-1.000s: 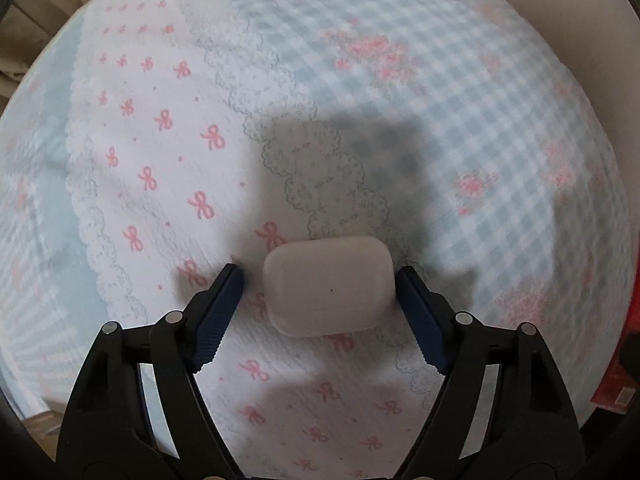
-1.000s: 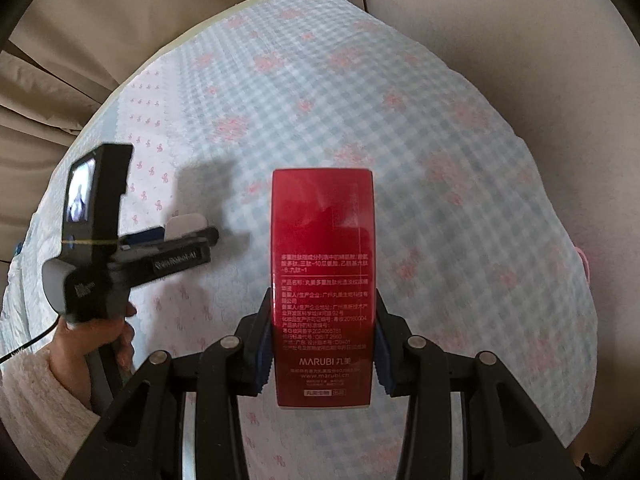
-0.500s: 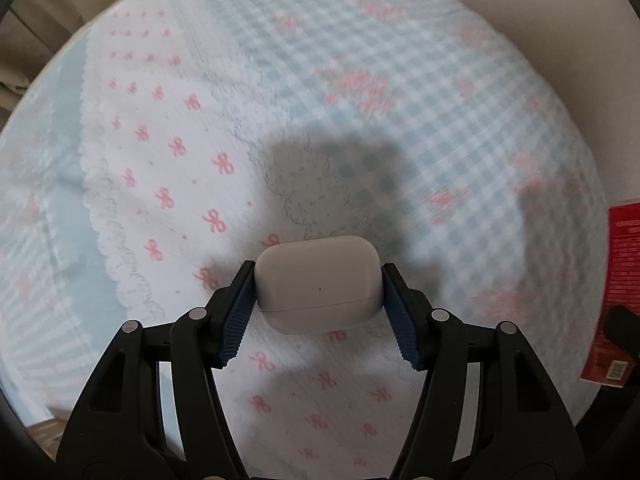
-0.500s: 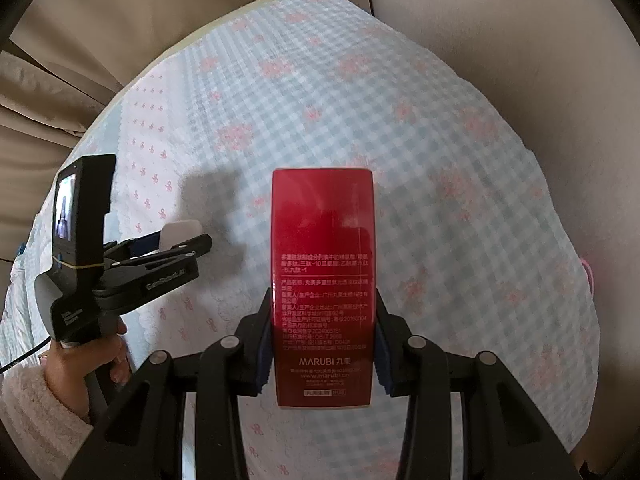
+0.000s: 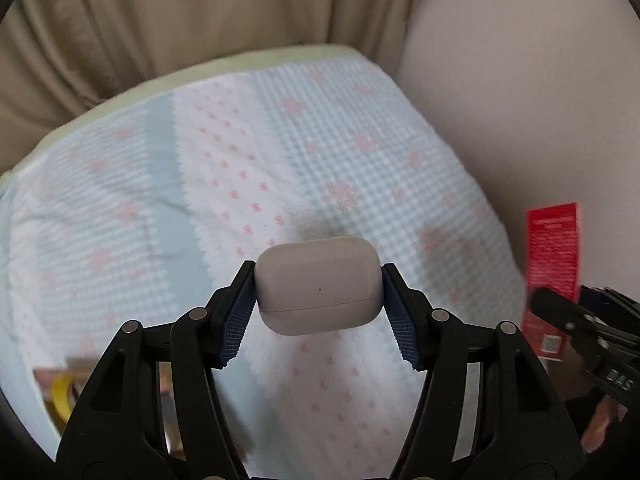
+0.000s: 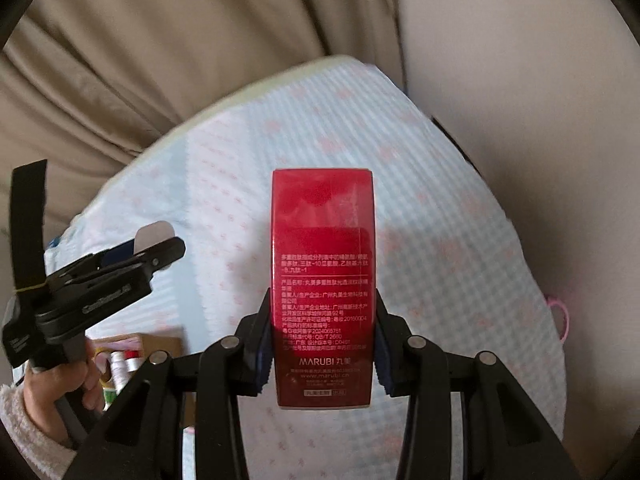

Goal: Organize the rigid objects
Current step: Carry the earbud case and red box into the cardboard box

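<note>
The left gripper [image 5: 319,300] has its blue-padded fingers clamped on the sides of a small white rounded plastic earbud case [image 5: 318,285], and the right gripper [image 6: 322,354] is closed on a tall glossy red cardboard carton [image 6: 323,280], both held in the air above the blue-and-pink quilted bed [image 5: 360,152]. Carry each level with a firm squeeze, since the smooth case could slip. There is open room over the bed, but the beige curtain [image 5: 180,12] and wall [image 5: 520,80] border its far edges.
</note>
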Demonstrator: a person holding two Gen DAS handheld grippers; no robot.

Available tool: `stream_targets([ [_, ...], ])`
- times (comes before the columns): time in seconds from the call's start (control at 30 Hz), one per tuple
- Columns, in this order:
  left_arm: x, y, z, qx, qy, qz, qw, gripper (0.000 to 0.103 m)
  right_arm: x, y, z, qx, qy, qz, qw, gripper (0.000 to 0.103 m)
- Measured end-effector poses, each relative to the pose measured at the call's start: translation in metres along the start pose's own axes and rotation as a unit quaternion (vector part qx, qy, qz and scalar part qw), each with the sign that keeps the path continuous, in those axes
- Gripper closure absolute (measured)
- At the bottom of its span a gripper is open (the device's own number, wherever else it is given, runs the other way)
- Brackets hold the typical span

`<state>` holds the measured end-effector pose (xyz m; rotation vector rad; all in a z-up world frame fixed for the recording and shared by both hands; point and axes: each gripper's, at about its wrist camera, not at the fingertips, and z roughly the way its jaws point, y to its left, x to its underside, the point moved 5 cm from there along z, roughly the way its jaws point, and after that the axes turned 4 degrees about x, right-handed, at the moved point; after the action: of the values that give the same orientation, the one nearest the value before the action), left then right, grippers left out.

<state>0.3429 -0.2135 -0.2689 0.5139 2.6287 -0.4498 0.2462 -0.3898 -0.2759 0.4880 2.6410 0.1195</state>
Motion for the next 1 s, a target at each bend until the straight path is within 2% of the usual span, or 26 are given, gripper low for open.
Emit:
stream_targets([
  [0.23, 0.033, 0.045, -0.113, -0.029, -0.048, -0.044, 0.9974, 0.045, 0.005, 0.070, -0.058, -0.048, -0.027, -0.068, 0.996, 0.065],
  [0.4, 0.069, 0.094, -0.161, -0.046, -0.062, -0.063, 0.9951, 0.045, 0.029, 0.135, -0.089, -0.100, -0.024, -0.091, 0.991, 0.065],
  [0.5, 0.096, 0.131, -0.183, -0.049, -0.063, -0.072, 0.9942, 0.045, 0.049, 0.175, -0.095, -0.116, -0.019, -0.109, 0.987, 0.065],
  [0.73, 0.162, 0.213, -0.197, -0.048, -0.036, -0.067, 0.9959, 0.045, 0.100, 0.259, -0.075, -0.124, 0.015, -0.099, 0.987, 0.065],
  [0.87, 0.192, 0.250, -0.179, -0.038, -0.003, -0.061, 0.9974, 0.045, 0.126, 0.298, -0.053, -0.105, 0.030, -0.112, 0.988, 0.065],
  [1.0, 0.214, 0.271, -0.147, -0.024, 0.035, -0.050, 0.9979, 0.045, 0.148, 0.321, -0.017, -0.081, 0.060, -0.125, 0.987, 0.065],
])
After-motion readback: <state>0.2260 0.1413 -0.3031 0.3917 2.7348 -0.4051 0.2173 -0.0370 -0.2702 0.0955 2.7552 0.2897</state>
